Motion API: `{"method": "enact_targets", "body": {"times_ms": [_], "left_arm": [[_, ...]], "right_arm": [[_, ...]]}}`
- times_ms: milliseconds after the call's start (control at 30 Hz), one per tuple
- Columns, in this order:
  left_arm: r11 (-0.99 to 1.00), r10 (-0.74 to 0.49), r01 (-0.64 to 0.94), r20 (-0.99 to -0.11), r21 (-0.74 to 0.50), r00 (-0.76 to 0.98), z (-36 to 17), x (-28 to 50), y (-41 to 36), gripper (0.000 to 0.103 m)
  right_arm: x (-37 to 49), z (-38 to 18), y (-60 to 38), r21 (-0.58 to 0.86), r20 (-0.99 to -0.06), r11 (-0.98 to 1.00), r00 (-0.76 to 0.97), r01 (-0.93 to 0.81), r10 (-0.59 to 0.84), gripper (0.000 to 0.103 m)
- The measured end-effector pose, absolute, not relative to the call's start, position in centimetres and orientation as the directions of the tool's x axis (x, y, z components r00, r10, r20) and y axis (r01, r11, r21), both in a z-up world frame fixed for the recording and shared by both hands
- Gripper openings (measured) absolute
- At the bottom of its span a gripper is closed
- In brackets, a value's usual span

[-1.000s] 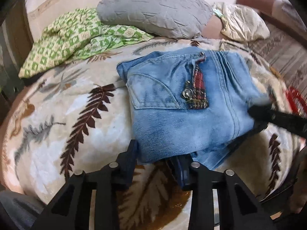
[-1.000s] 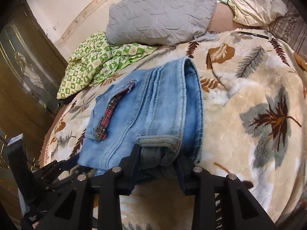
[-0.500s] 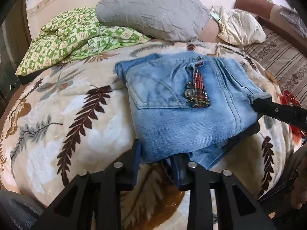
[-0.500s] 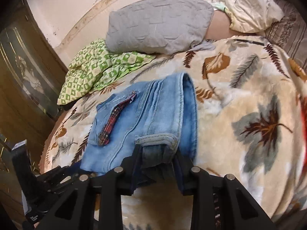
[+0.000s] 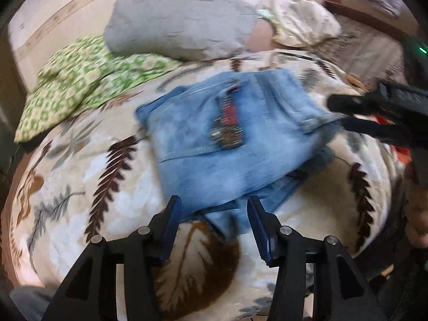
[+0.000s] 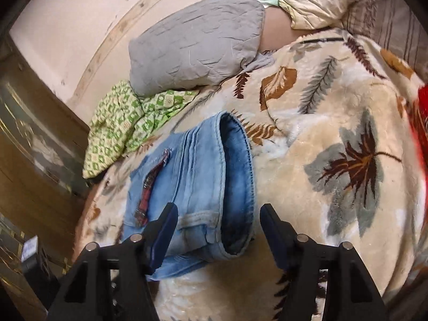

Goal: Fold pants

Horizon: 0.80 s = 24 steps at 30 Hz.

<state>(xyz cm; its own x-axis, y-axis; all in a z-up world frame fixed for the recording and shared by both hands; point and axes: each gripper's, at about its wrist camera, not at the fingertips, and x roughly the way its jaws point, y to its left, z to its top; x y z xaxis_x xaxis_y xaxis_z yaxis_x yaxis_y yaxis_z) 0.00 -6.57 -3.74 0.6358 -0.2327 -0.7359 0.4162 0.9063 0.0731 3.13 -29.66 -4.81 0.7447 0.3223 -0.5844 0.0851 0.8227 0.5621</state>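
The light blue jeans (image 5: 214,144) lie folded in a thick stack on the leaf-print blanket (image 5: 107,203), with a red plaid strip (image 5: 230,123) on top. My left gripper (image 5: 214,214) is open, its jaws wide apart at the stack's near edge. My right gripper (image 6: 216,222) is open too, with the folded waistband end of the jeans (image 6: 203,187) lying loose between its jaws. In the left wrist view the right gripper (image 5: 345,112) shows at the right, open beside the stack.
A grey pillow (image 5: 176,32) and a green patterned cloth (image 5: 77,80) lie at the head of the bed. A cream pillow (image 5: 297,21) sits at the far right. A wooden cabinet (image 6: 32,160) stands left of the bed. Something red (image 6: 421,123) lies at the right edge.
Both grippers were shut on the jeans' edges; they have opened and let go. The folded stack now rests on the blanket, and both grippers have pulled back a little.
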Motion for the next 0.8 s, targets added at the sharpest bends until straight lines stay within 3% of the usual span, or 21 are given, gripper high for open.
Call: {"method": "enact_targets", "body": {"times_ms": [100, 167, 333, 567, 600, 700, 733, 800], "left_arm": [[0.873, -0.294, 0.482, -0.706, 0.076, 0.644, -2.9, -1.2, -7.6, 0.052], [0.862, -0.312, 0.501, -0.699, 0.076, 0.643, -2.7, -1.2, -8.2, 0.060], [0.834, -0.314, 0.542, -0.720, 0.101, 0.618, -3.0, 1.3, -11.2, 0.060], [0.769, -0.350, 0.624, -0.722, 0.142, 0.596, -3.3, 2.3, -15.8, 0.060], [0.767, -0.341, 0.622, -0.721, 0.159, 0.604, -3.4, 2.5, -16.6, 0.060], [0.753, -0.331, 0.637, -0.743, 0.164, 0.582, -3.9, 3.4, -18.1, 0.055], [0.748, -0.329, 0.641, -0.744, 0.171, 0.582, -4.0, 3.6, -18.5, 0.054], [0.751, -0.334, 0.640, -0.743, 0.161, 0.579, -4.2, 3.9, -19.0, 0.039]], "right_arm": [[3.9, -3.9, -30.1, 0.564, -0.592, 0.821, 0.734, 0.083, 0.333, 0.068], [5.9, -3.2, -30.1, 0.544, -0.623, 0.835, 0.704, 0.078, 0.340, 0.068], [11.6, -2.0, -30.1, 0.437, -0.700, 0.899, 0.637, 0.026, 0.322, 0.068], [16.3, -3.1, -33.3, 0.537, -0.688, 0.844, 0.588, 0.019, 0.425, 0.066], [16.3, -3.3, -33.7, 0.560, -0.672, 0.828, 0.592, 0.013, 0.445, 0.064], [16.7, -3.3, -33.8, 0.597, -0.644, 0.802, 0.597, 0.003, 0.478, 0.038], [17.1, -3.3, -33.4, 0.594, -0.650, 0.805, 0.588, -0.003, 0.481, 0.038], [18.0, -4.0, -32.7, 0.561, -0.694, 0.828, 0.548, 0.005, 0.467, 0.036]]}}
